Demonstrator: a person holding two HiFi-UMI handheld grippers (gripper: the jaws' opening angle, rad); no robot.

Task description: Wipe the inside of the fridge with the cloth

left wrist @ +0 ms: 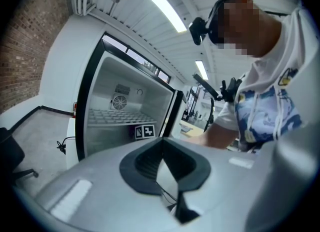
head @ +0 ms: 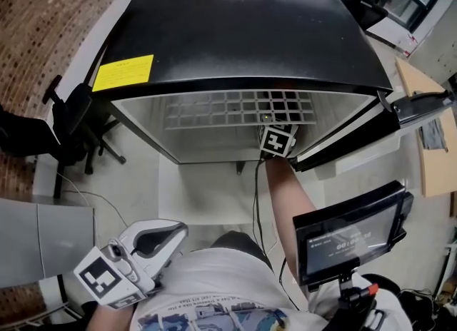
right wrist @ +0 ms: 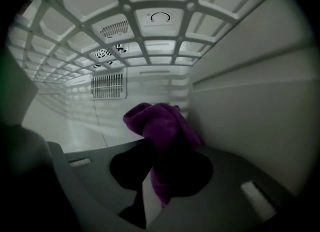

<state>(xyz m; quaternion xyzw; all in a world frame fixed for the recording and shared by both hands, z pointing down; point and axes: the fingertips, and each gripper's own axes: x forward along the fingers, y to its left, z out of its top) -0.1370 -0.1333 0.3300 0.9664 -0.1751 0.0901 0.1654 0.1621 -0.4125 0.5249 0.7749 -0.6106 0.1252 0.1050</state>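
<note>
**Purple cloth held inside the open fridge, ready to wipe**

A purple cloth (right wrist: 160, 131) is pinched between the closed jaws of the right hand-held gripper (right wrist: 157, 176). A bunched wad of it sticks out past the jaw tips. The cloth is inside the fridge (head: 243, 30), under the white wire shelf (right wrist: 150, 31). It is close to the right inner wall (right wrist: 250, 101) and not far from the vented back wall (right wrist: 108, 86). No view shows clearly whether it touches the wall.

The cloth looks soft, light and limp, so it should fold and drag rather than push. The sensible hold is a thick gathered bunch, as here, with the loose wad left free to do the rubbing. A thin edge would likely slip out under pressure.

In the head view the person's right arm reaches through the open front, with the door (head: 357, 137) swung out to the right. Only the marker cube of that hand-held gripper shows at the fridge mouth.

The left hand-held gripper (head: 136, 258) is held low near the person's body, well outside the fridge. Its jaws are brought together with nothing between them.
</note>
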